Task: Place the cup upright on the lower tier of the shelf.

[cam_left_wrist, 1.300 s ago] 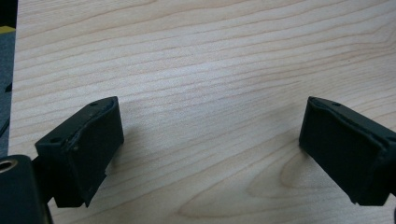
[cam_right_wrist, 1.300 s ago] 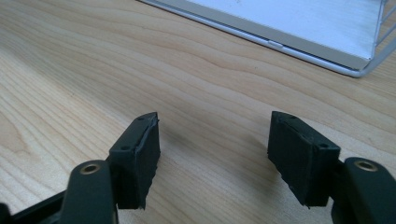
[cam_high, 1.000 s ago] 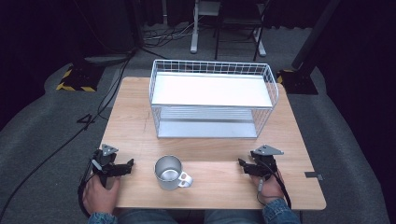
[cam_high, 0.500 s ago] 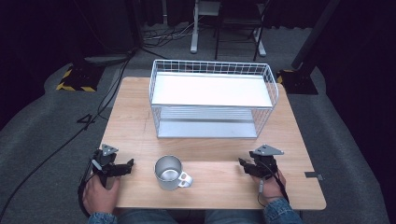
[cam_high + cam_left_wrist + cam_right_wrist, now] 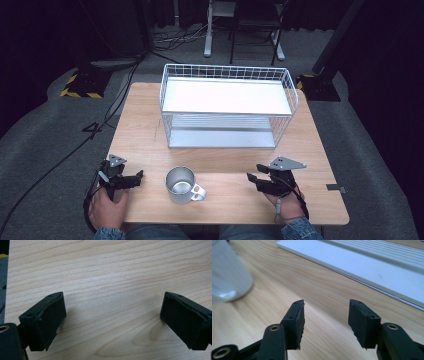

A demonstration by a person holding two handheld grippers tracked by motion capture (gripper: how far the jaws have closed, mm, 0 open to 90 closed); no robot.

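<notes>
A shiny metal mug [image 5: 181, 183] stands upright on the wooden table [image 5: 145, 135] near its front edge, its handle turned to the right. My left gripper [image 5: 136, 179] rests on the table to the mug's left, apart from it, and is open. Its view has the jaws spread wide over bare wood [image 5: 112, 317]. My right gripper [image 5: 254, 173] lies to the mug's right, also open and holding nothing. Its jaws [image 5: 325, 315] frame bare wood, with the mug [image 5: 229, 277] blurred at the upper left.
A white wire basket rack [image 5: 227, 105] with two shelves fills the table's far half; its white base [image 5: 367, 265] runs across the top of the right gripper view. A small grey tab [image 5: 335, 188] sits at the table's right edge. Dark floor and cables surround the table.
</notes>
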